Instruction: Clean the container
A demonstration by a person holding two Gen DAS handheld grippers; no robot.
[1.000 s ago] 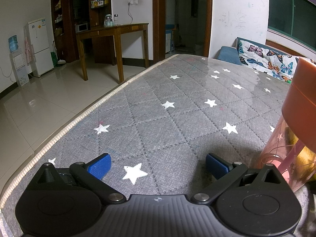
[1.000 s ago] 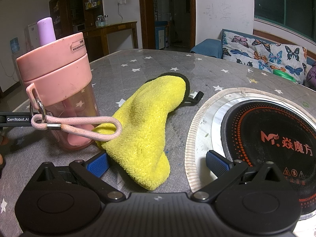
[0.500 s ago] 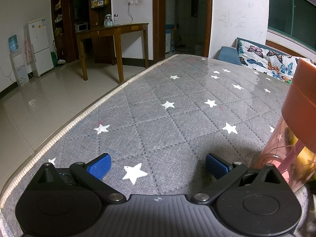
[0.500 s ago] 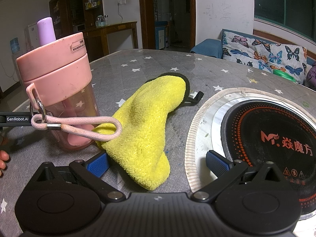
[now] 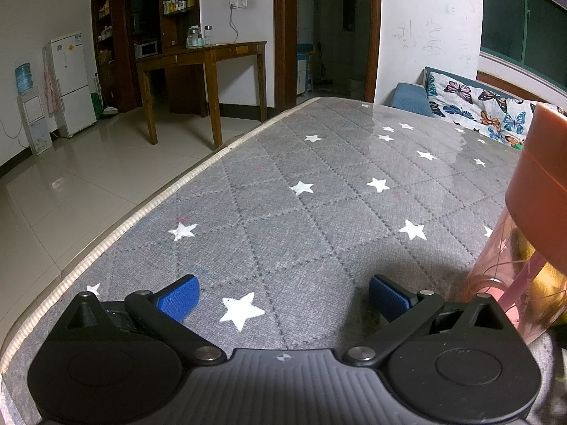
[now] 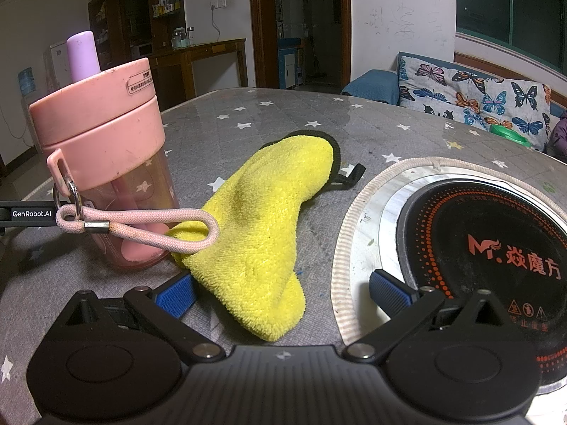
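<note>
A pink lidded cup with a clear lower body, a purple spout and a pink cord loop stands on the grey star-patterned table. A yellow cloth lies just right of it. My right gripper is open, low over the table, with the near end of the cloth between its fingers. My left gripper is open and empty over bare table; the cup stands just right of its right finger. Part of the left gripper shows at the left edge of the right wrist view.
A round induction cooktop set in the table lies right of the cloth. The table's left edge drops to a tiled floor. A butterfly-print sofa and a green object are at the far right.
</note>
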